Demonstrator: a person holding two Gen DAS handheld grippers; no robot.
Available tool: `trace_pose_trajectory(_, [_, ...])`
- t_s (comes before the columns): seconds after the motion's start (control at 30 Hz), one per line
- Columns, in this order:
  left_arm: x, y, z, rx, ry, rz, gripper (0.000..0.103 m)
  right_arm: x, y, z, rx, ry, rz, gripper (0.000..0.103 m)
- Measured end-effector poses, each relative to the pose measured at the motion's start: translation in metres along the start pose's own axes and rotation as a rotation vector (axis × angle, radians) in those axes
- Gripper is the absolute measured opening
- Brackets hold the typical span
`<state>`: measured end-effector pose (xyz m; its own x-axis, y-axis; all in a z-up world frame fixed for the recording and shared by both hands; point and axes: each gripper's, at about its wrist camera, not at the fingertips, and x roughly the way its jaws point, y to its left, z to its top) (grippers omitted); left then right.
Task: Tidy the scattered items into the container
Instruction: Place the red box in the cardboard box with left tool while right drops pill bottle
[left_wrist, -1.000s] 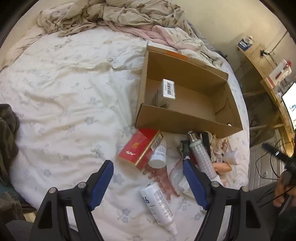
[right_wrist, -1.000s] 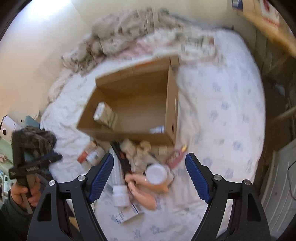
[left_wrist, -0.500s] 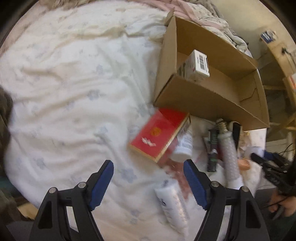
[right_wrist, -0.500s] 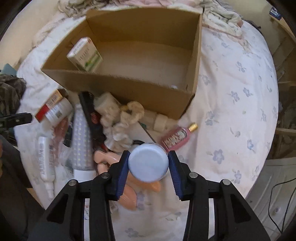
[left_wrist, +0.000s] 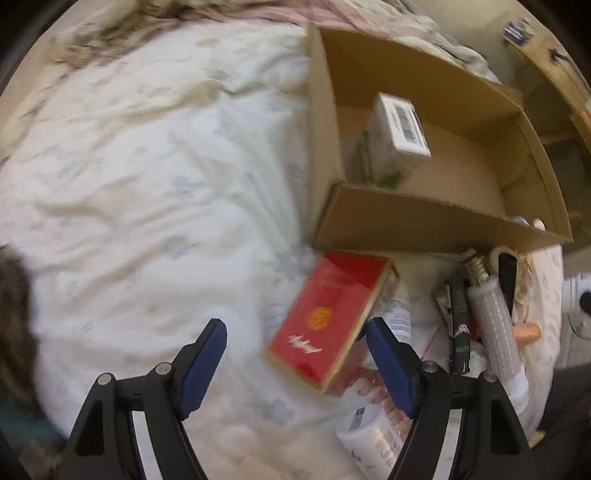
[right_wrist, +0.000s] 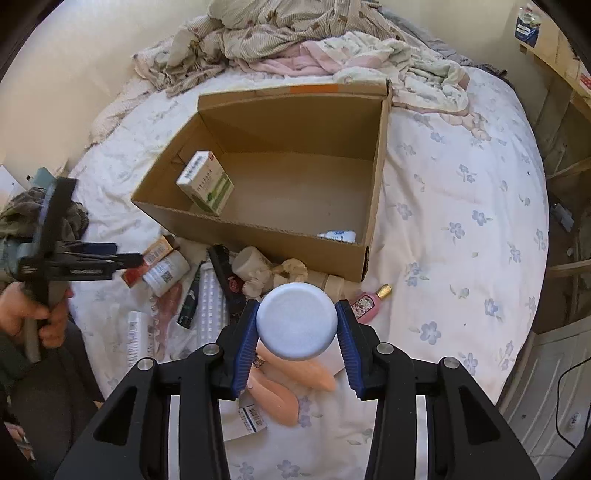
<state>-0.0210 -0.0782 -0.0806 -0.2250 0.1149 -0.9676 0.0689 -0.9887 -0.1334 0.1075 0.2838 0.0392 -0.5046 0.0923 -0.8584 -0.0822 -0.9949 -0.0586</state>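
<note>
A round white jar (right_wrist: 297, 321) was clamped between the right gripper (right_wrist: 297, 326) pads, the cardboard box (right_wrist: 258, 232) at twelve o'clock. The left gripper (left_wrist: 295, 363) jaws were spread, the red box (left_wrist: 328, 317) between them, untouched.

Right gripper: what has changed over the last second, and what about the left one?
The right gripper dropped onto the white round-lidded jar, closed on it and now holds it above the pile. The left gripper, open and empty throughout, moved down toward the red box. The cardboard box and the white carton inside it stayed put.
</note>
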Motion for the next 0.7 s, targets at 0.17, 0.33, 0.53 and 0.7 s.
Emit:
trace_pose_trajectory(0.17, [0.04, -0.006, -0.006, 0.066, 0.073, -0.042, 0.079, -0.008, 0.008, 0.015, 0.007, -0.048, 0.002, 0.044])
trace_pose_trajectory(0.33, [0.04, -0.008, -0.005, 0.082, 0.048, -0.058, 0.059, -0.017, 0.011, 0.024, 0.009, -0.111, 0.014, 0.044])
trace_pose_trajectory(0.53, [0.02, -0.003, -0.013, 0.046, -0.013, -0.089, 0.056, -0.011, 0.012, 0.025, -0.005, -0.096, 0.014, 0.044])
trace_pose_trajectory(0.7, [-0.025, -0.002, -0.027, 0.034, -0.137, -0.041, 0.056, -0.021, 0.008, 0.025, 0.01, -0.133, 0.053, 0.044])
